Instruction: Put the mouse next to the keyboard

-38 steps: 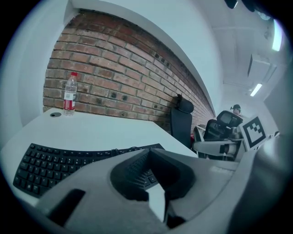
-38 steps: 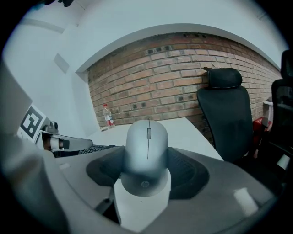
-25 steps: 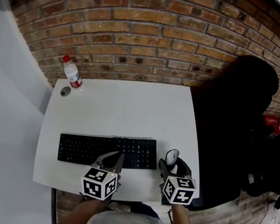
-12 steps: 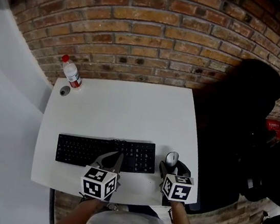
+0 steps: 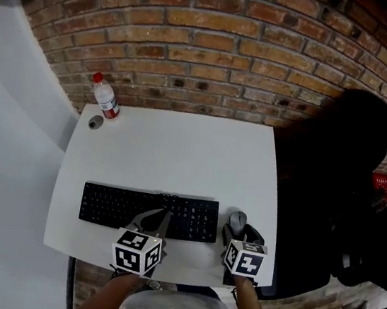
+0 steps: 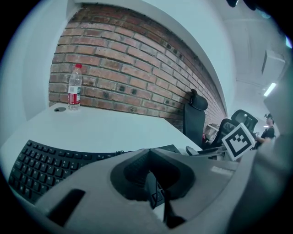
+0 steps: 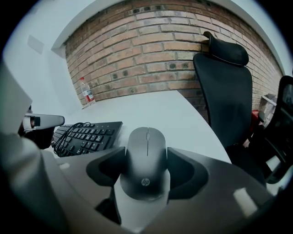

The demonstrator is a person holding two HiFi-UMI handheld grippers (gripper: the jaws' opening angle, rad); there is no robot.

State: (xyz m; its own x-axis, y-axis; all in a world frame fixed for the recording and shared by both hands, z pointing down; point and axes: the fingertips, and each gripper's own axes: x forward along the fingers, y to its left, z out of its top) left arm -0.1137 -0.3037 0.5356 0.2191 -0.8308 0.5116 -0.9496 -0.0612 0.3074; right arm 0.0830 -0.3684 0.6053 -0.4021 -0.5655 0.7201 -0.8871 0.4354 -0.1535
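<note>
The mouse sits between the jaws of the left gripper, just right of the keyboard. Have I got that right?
Not quite. The mouse sits between the jaws of the right gripper, not the left gripper. The right gripper view shows this plainly. It is indeed just right of the keyboard.

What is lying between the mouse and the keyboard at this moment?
Only a bare strip of table separates mouse from keyboard; the head view shows it.

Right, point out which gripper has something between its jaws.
The right gripper: its jaws are closed on the sides of the grey mouse. The left gripper differs: its jaws are together with nothing held, by the keyboard.
</note>
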